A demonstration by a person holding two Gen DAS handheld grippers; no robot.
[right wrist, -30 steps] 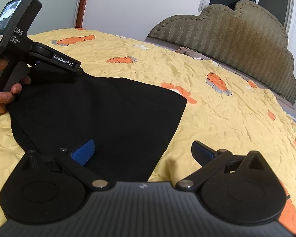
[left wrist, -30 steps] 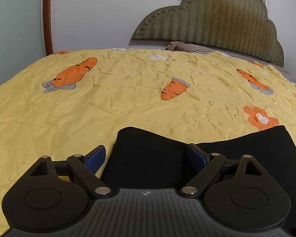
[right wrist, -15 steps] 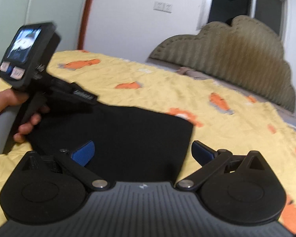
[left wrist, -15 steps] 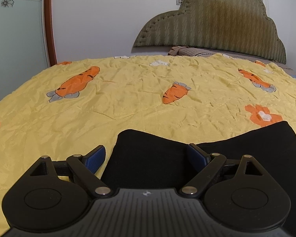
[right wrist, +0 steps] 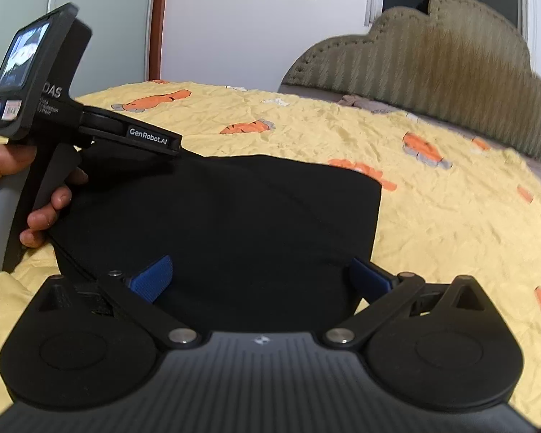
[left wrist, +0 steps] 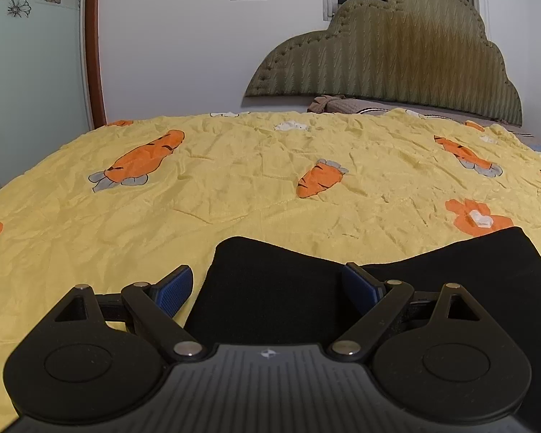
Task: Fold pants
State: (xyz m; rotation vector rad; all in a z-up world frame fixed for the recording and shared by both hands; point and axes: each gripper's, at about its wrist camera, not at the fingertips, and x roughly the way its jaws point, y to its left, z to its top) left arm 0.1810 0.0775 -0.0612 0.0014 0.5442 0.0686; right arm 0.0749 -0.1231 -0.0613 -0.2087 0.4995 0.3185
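Lying flat on the yellow bedspread (left wrist: pixel 234 187), the folded black pants (right wrist: pixel 234 216) were the nearest thing to both grippers. The left gripper (left wrist: pixel 267 288) stood wide open over the pants' left edge, gripping nothing. The right gripper (right wrist: pixel 259 278) was equally spread across the pants' near edge, pads clear of the cloth. A hand (right wrist: pixel 36 195) held the left gripper's handle beside the pants. Beyond the pants rose the headboard (left wrist: pixel 396 54).

The left gripper (left wrist: pixel 267 288) hovers with jaws wide apart over the near edge of the folded black fabric pants (left wrist: pixel 432 281), which lie on a wrinkled yellow carrot-print bedspread (left wrist: pixel 234 187) below an olive scalloped headboard (left wrist: pixel 396 47).
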